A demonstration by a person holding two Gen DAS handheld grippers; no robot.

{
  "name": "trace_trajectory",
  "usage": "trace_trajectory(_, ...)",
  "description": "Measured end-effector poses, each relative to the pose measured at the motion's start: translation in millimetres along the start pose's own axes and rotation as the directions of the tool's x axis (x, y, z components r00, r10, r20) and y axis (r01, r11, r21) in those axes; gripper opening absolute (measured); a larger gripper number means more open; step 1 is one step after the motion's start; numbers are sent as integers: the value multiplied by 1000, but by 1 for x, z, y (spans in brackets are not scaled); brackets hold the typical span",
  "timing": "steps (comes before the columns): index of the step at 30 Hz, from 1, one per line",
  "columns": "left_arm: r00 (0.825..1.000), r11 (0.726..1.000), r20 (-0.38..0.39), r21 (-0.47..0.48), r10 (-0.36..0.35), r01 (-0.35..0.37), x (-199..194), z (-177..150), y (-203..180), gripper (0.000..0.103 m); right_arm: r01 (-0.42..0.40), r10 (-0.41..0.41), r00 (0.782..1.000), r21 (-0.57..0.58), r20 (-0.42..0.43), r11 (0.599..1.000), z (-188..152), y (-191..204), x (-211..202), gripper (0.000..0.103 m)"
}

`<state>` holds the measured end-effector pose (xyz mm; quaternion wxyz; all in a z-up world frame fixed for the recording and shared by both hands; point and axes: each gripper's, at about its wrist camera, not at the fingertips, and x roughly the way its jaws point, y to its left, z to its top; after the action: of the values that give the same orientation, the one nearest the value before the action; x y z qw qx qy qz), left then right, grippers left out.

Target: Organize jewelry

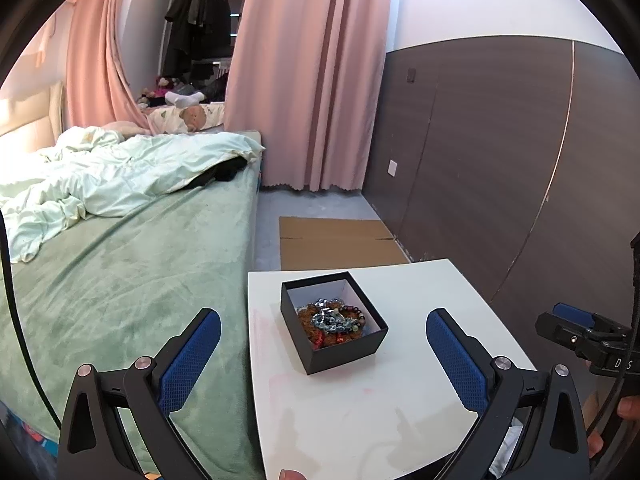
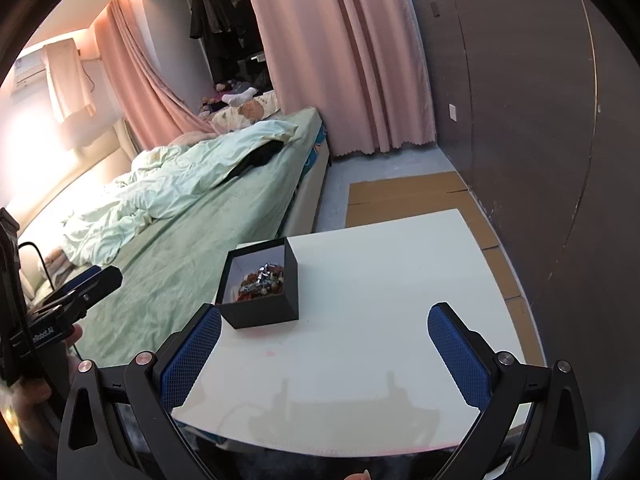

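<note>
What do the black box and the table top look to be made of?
Black box: likely rigid cardboard, matte black outside, white-lined inside; thin straight walls, no shine. Table top: smooth, semi-gloss white, probably laminate or painted board; it faintly mirrors the gripper fingers.

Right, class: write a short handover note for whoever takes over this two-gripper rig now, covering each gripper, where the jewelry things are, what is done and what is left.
Left gripper: open, empty, held above the near part of the white square table, aimed at the box.
Right gripper: open, empty, over the table's near edge, to the right of the box.
Open black square cardboard box: stands on the table's bed-side half.
Tangled pile of beaded bracelets and silver chain: all inside the box.
Done: no jewelry lies on the table, so it appears gathered.
Left: no lid is in view; the pieces look unsorted, so separate them if required.
</note>
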<state>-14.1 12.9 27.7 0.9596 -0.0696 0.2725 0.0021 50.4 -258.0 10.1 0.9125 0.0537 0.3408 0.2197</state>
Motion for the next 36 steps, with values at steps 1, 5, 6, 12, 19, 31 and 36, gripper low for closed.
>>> trace_trajectory(1, 1000, 1000, 3, 3, -2, 2, -2, -1, -1, 103, 0, 0, 1000, -2, 3, 1000, 0, 1, -1, 103)
trace_trajectory(5, 1000, 1000, 3, 14, -6, 6, -6, 0, -5, 103, -12, 13, 1000, -12, 21, 1000, 1, 4, -7, 103)
trace_trajectory(6, 1000, 1000, 5, 14, -8, 8, -8, 0, -6, 103, -13, 13, 1000, -13, 23, 1000, 1, 4, -9, 103)
trace_trajectory(12, 1000, 1000, 16, 10, 0, 0, -13, 1, -7, 103, -25, 25, 999, -23, 27, 999, -2, 6, -14, 103)
trace_trajectory(19, 1000, 1000, 10, 9, 9, -9, -12, -1, -9, 103, -23, 24, 999, -39, 26, 999, -4, 8, -17, 103)
trace_trajectory(31, 1000, 1000, 7, 10, 7, -7, -6, 0, -4, 103, -20, 20, 1000, -28, 23, 999, -3, 5, -13, 103)
trace_trajectory(36, 1000, 1000, 6, 7, 11, -11, -5, -1, -3, 103, -19, 20, 999, -34, 25, 999, -3, 5, -12, 103)
